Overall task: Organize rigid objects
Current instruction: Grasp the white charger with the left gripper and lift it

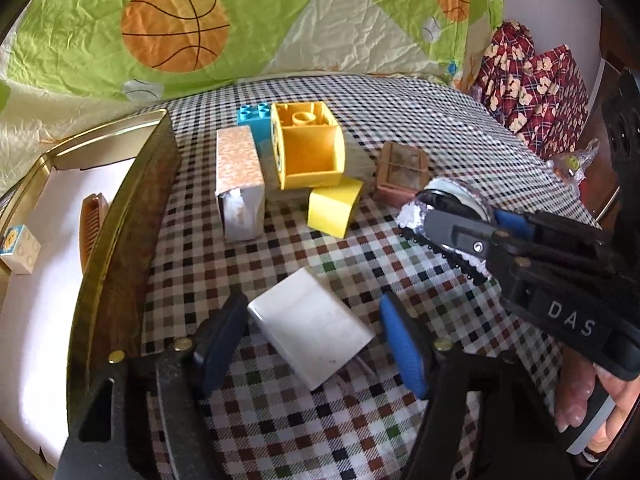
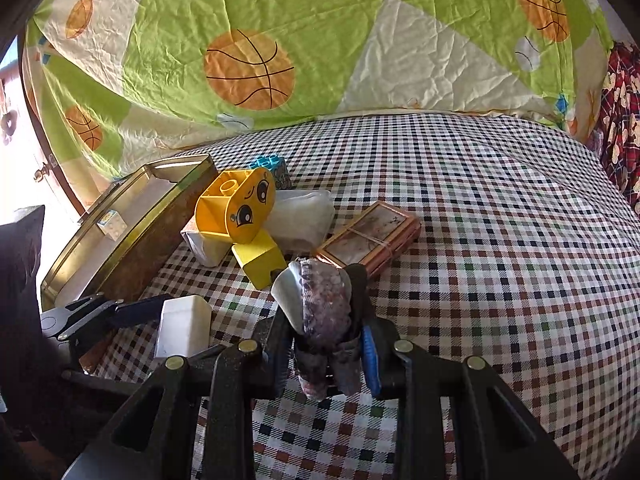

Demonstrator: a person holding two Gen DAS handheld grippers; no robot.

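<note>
A white rectangular block (image 1: 310, 340) lies on the checked cloth between my left gripper's (image 1: 312, 308) blue pads, which touch its corners on both sides. The right wrist view shows the same block (image 2: 184, 324) with the left gripper's fingers (image 2: 132, 310) against it. My right gripper (image 2: 322, 308) is shut on a round object wrapped in crinkled silver foil (image 2: 324, 300), held above the cloth. From the left wrist view that right gripper (image 1: 436, 220) reaches in from the right with the foil-wrapped object (image 1: 452, 200). An open gold tin (image 1: 120, 208) stands at the left.
Inside the tin lie a cream sunflower brick (image 1: 18, 248) and a brown comb (image 1: 92, 224). Beyond the block sit a patterned small box (image 1: 240, 184), an orange face brick (image 1: 308, 144), a yellow brick (image 1: 334, 210), a blue brick (image 1: 252, 114) and a brown frame (image 1: 402, 178). A basketball quilt (image 1: 280, 20) rises behind.
</note>
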